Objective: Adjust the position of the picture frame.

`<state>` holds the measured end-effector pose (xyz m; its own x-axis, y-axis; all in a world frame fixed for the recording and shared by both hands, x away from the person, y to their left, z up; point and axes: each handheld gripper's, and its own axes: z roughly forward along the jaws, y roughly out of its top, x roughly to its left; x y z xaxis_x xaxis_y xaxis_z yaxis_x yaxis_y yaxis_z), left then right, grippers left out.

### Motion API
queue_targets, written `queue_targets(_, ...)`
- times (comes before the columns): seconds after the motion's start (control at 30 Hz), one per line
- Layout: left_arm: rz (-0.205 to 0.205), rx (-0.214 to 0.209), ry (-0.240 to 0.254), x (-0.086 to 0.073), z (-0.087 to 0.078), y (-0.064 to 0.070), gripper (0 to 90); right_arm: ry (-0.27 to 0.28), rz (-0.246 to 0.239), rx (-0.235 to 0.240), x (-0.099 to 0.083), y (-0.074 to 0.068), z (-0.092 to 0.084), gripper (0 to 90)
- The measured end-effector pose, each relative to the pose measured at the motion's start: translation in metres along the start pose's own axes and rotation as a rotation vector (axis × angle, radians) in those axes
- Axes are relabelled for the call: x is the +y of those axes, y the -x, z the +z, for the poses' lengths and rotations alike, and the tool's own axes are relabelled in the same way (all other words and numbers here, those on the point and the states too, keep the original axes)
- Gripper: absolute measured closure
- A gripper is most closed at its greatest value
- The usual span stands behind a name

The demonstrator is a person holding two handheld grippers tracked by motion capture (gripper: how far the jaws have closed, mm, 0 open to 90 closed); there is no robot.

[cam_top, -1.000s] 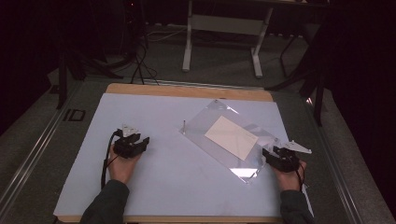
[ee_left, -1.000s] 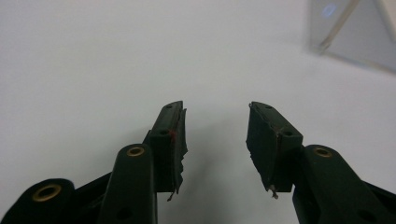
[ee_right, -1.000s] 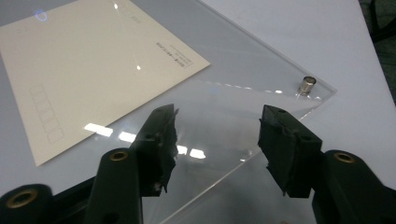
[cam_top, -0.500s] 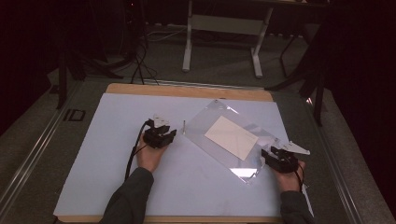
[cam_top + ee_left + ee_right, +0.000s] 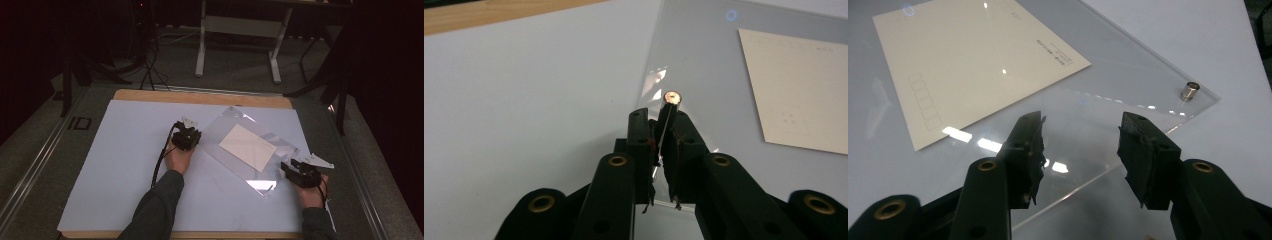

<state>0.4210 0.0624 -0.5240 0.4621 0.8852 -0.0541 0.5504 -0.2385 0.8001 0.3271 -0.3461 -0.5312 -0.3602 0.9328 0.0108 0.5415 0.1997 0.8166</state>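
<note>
White mat (image 5: pixel 125 165) | clear sheet (image 5: pixel 235 125) covers card (image 5: pixel 247 146) | stud (image 5: pixel 1190 91) at corner

Table cover (image 5: pixel 125 165) was pale bluish-white, plain – bare wood strip (image 5: pixel 200 96) of tan showed along far edge. Clear acrylic sheet (image 5: pixel 235 120) was colourless, with white glints of light on it. Card (image 5: pixel 247 146) under it was cream, printed with faint grey row of small boxes and tiny line of text. Small stud (image 5: pixel 1190 91) at sheet corner was silver – another (image 5: pixel 672 96) showed coppery sheen. Left gripper (image 5: pixel 659 125) and right gripper (image 5: pixel 1080 132) were matt black with brass-coloured rivets. Sleeve (image 5: pixel 155 210) was dark grey. Floor (image 5: pixel 45 135) was dull grey.
</note>
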Motion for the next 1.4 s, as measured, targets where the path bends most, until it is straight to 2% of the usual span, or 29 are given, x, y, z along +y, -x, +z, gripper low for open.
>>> queue_targets(0.1, 0.003, 0.002, 0.004, 0.000, 0.000, 0.000, 84.3, 0.001, -0.003, 0.005, 0.000, -0.001, 0.001, 51.8)
queue_targets(0.2, -0.029, 0.021, 0.009, 0.002, 0.003, -0.004, 84.6, -0.001, -0.011, 0.013, 0.001, -0.003, 0.002, 52.1)
queue_targets(0.37, -0.052, 0.058, -0.013, 0.008, 0.006, -0.014, 84.8, 0.002, -0.013, 0.019, 0.001, -0.002, 0.002, 52.1)
queue_targets(0.4, -0.065, 0.079, -0.020, 0.012, 0.008, -0.021, 84.8, 0.004, -0.012, 0.016, 0.001, -0.002, 0.003, 52.6)
queue_targets(0.43, -0.065, 0.079, -0.020, 0.012, 0.008, -0.021, 84.9, 0.003, -0.015, 0.016, 0.001, -0.002, 0.003, 52.8)
queue_targets(0.47, -0.073, 0.097, -0.031, 0.014, 0.009, -0.030, 84.9, 0.002, -0.017, 0.016, 0.001, -0.002, 0.004, 53.3)
queue_targets(0.5, -0.073, 0.097, -0.031, 0.014, 0.009, -0.030, 84.9, 0.003, -0.017, 0.014, 0.002, -0.002, 0.005, 53.5)
queue_targets(0.53, -0.079, 0.112, -0.044, 0.017, 0.009, -0.040, 84.9, 0.002, -0.018, 0.014, 0.003, -0.002, 0.006, 53.9)
queue_targets(0.57, -0.079, 0.112, -0.044, 0.017, 0.009, -0.040, 84.9, 0.004, -0.021, 0.013, 0.004, -0.002, 0.008, 54.8)
queue_targets(0.6, -0.085, 0.125, -0.052, 0.017, 0.008, -0.049, 84.9, 0.005, -0.022, 0.016, 0.005, -0.002, 0.010, 56.4)
queue_targets(0.67, -0.077, 0.126, -0.063, 0.018, 0.007, -0.054, 84.9, 0.013, -0.022, 0.020, 0.010, -0.001, 0.016, 59.5)
queue_targets(0.7, -0.077, 0.126, -0.063, 0.018, 0.007, -0.054, 84.9, 0.013, -0.022, 0.020, 0.010, -0.001, 0.016, 59.5)
queue_targets(0.73, -0.073, 0.121, -0.071, 0.018, 0.006, -0.055, 84.9, 0.020, -0.015, 0.024, 0.016, 0.000, 0.024, 64.9)
queue_targets(0.83, -0.075, 0.126, -0.073, 0.019, 0.007, -0.055, 84.9, 0.021, -0.027, 0.018, 0.021, 0.001, 0.031, 69.5)
queue_targets(0.87, -0.084, 0.127, -0.071, 0.019, 0.007, -0.055, 84.9, 0.005, -0.033, 0.001, 0.026, 0.002, 0.040, 73.5)
queue_targets(0.9, -0.084, 0.127, -0.071, 0.019, 0.007, -0.055, 84.9, 0.005, -0.033, 0.001, 0.026, 0.002, 0.040, 73.5)
queue_targets(0.97, -0.083, 0.127, -0.075, 0.019, 0.007, -0.054, 85.0, -0.008, -0.028, -0.036, 0.031, 0.006, 0.048, 77.2)
queue_targets(1.1, -0.080, 0.124, -0.079, 0.020, 0.006, -0.055, 85.0, -0.022, -0.024, -0.034, 0.035, 0.014, 0.053, 81.0)
queue_targets(1.13, -0.079, 0.124, -0.080, 0.020, 0.006, -0.055, 85.0, -0.036, -0.018, -0.004, 0.037, 0.018, 0.056, 82.0)
queue_targets(1.17, -0.079, 0.124, -0.080, 0.020, 0.006, -0.055, 84.9, -0.043, -0.023, 0.006, 0.038, 0.018, 0.058, 82.6)
queue_targets(1.27, -0.077, 0.123, -0.082, 0.020, 0.007, -0.055, 85.0, -0.059, -0.052, -0.001, 0.040, 0.017, 0.059, 83.0)
queue_targets(1.4, -0.070, 0.121, -0.086, 0.021, 0.007, -0.056, 85.0, -0.062, -0.059, 0.004, 0.041, 0.018, 0.060, 82.8)
